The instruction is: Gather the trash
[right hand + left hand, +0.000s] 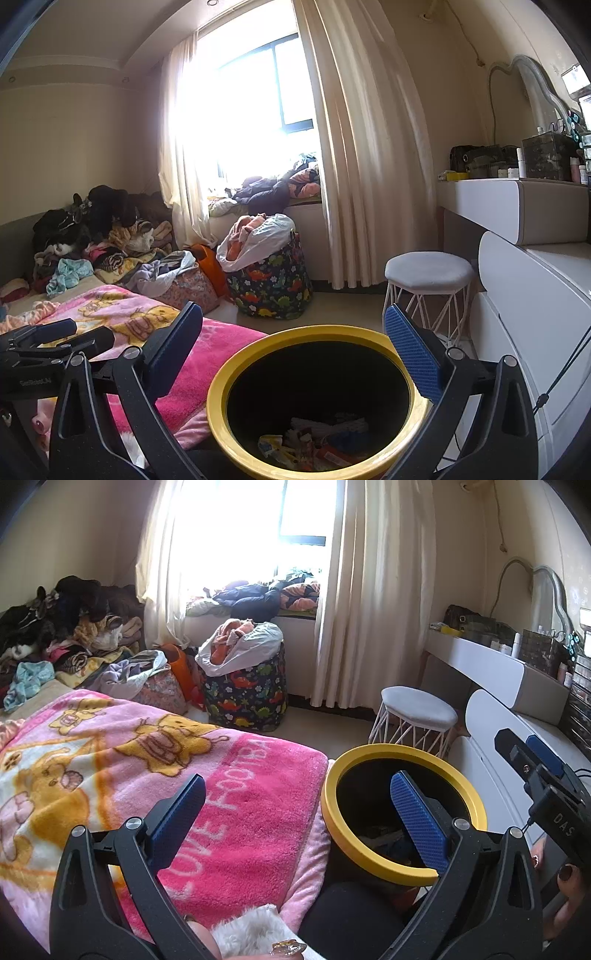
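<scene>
Hovering with jaws wide and empty, the right gripper (pixel 293 325) frames the yellow-rimmed bin (pixel 221 384) at lower centre, wrappers (pixel 314 439) on its bottom; the left gripper (pixel 297 794), equally wide and empty, spans the pink blanket (pixel 258 794) and bin rim at lower right

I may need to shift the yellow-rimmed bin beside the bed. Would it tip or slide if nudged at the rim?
The bin probably feels light: only a thin layer of wrappers covers its bottom. Its rim looks rigid, so it should not buckle. A high push may tip it, being tall and nearly empty.
</scene>
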Demonstrator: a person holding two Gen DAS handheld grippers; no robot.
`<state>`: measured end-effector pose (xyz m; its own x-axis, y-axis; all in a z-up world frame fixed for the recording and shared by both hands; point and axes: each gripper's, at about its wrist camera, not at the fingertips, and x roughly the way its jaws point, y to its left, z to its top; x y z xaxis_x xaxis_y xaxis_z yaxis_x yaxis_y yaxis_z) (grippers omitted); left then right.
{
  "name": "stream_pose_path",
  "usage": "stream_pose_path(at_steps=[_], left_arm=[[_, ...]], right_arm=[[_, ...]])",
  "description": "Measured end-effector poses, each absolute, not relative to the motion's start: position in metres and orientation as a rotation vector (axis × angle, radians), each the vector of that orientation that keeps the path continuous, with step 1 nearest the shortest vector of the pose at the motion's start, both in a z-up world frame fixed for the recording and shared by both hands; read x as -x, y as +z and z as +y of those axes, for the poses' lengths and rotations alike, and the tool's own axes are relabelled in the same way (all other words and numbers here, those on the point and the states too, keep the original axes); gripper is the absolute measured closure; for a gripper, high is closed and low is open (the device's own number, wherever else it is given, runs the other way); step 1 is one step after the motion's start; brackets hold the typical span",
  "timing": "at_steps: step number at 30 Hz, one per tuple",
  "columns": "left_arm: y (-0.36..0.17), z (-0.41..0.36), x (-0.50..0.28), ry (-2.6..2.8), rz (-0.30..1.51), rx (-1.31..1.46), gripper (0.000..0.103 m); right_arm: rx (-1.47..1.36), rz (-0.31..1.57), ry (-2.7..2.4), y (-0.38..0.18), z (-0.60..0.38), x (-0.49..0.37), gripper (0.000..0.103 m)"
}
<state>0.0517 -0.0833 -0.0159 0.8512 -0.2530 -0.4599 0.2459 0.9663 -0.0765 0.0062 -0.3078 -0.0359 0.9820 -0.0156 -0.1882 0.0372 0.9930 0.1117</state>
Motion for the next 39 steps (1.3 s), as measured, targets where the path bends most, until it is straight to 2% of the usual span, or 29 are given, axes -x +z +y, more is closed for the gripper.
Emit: stream_pose_path(at_steps=[39], left_arm=[[-0.0122, -0.0861, -0.0528, -0.260, 0.482, 0.016, 0.011]], right_arm=[[-0.127, 0.192, -0.032, -0.0347, -0.3075, -0.0063, 0.007]])
